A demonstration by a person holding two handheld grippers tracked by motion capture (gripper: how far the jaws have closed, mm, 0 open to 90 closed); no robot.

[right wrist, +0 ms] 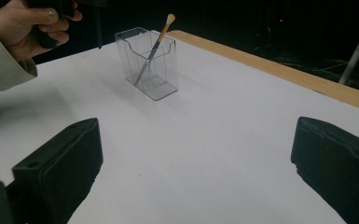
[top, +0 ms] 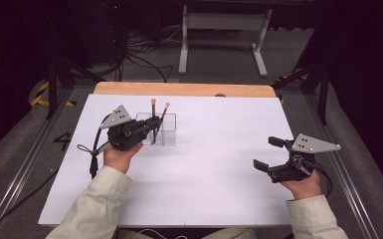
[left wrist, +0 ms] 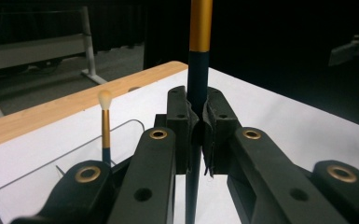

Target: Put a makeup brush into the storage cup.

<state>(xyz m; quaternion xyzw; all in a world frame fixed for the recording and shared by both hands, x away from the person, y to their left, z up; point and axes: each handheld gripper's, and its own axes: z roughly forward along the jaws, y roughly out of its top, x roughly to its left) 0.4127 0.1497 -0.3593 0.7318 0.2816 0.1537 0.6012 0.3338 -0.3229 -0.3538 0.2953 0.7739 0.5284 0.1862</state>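
Left gripper (left wrist: 197,135) clamped on the dark handle of a makeup brush (left wrist: 199,28), gold ferrule above the pads, shaft held upright and running down between the jaws. Grip set low on the handle, judged to keep the brush vertical for a straight drop or lift at the clear acrylic holder (top: 162,130). In the high view, left gripper (top: 151,125) right at the holder's left end, held brush (top: 153,112) rising beside it; whether its tip is inside a compartment cannot be told.

Second makeup brush (right wrist: 157,41) standing in the holder (right wrist: 151,65), leaning, pale bristle head up and past the rim. Lean judged to narrow the opening beside it.

Right gripper (top: 274,155) spread wide, holding nothing, low over the white table surface (top: 219,164) and well apart from the holder. Judged parked clear of the work.

Holder set toward the far left of the white surface, near the wooden edge (top: 189,89). Broad bare surface to its right and toward the person. Approach from above open; holder light and unsecured, so a side knock judged likely to shift it.
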